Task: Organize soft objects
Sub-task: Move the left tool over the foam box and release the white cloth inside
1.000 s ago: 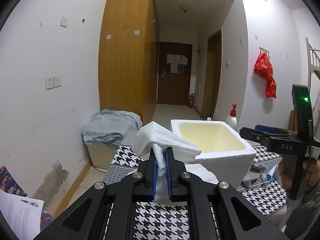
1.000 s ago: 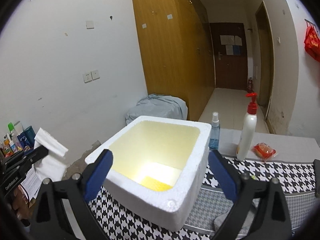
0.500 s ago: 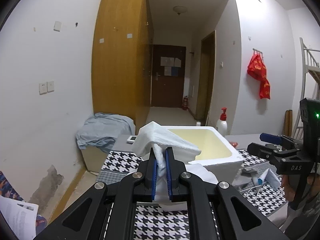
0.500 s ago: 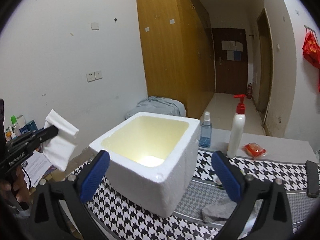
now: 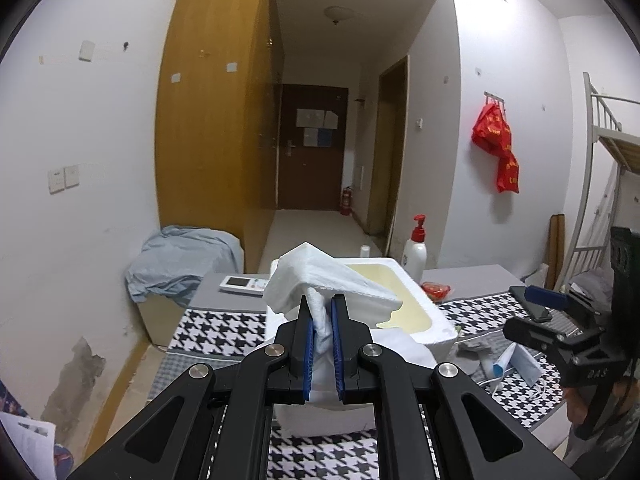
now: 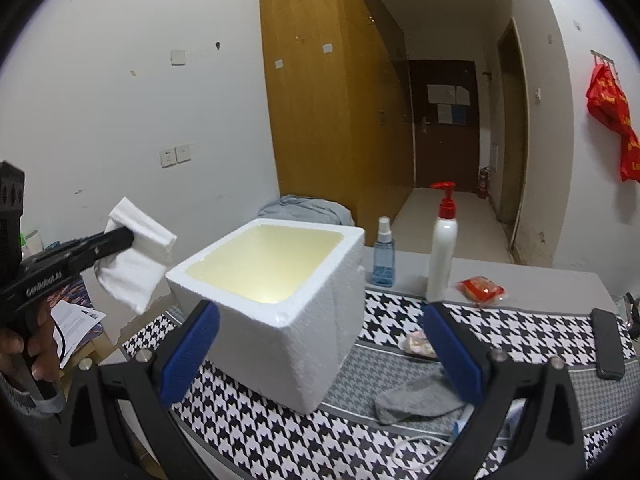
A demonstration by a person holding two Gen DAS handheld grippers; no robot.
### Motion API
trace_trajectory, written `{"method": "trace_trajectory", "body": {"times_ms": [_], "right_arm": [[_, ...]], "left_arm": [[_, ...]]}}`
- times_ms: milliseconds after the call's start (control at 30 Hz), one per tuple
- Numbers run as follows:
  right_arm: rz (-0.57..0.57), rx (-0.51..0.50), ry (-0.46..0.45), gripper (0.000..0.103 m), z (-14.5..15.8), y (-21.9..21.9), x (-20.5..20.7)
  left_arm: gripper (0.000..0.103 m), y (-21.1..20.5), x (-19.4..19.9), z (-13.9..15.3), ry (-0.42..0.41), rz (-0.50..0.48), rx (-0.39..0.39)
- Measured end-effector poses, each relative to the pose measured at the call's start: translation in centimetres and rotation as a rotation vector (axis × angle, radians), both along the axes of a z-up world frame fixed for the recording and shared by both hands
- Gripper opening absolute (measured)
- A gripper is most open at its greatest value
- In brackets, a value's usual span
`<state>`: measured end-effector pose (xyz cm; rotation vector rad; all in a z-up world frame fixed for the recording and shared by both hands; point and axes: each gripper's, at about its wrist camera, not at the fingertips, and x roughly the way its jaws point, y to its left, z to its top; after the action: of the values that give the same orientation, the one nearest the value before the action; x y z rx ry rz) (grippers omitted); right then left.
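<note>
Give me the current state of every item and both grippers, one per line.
left gripper: shut on the white cloth, held in the air beside the box.
white cloth: pinched, hanging, not in the box.
right gripper: open, holding nothing.
foam box: upright, no lid on it.
grey sock: lying crumpled on the table.
pump bottle: upright.
spray bottle: upright.
phone: lying flat.

"DAS" on right gripper
</note>
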<state>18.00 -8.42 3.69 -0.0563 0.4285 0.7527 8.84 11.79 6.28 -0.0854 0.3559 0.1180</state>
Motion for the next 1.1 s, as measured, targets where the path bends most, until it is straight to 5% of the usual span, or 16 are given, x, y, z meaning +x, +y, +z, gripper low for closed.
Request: {"method": "trace_trajectory", "body": {"times_ms": [1100], "right_arm": [[-0.203,-0.01,0.061,0.103,-4.0,-7.3,-0.5]], "left_arm": [[0.009,-0.5,9.4,-1.9,0.111,-0.035,-0.022]]}}
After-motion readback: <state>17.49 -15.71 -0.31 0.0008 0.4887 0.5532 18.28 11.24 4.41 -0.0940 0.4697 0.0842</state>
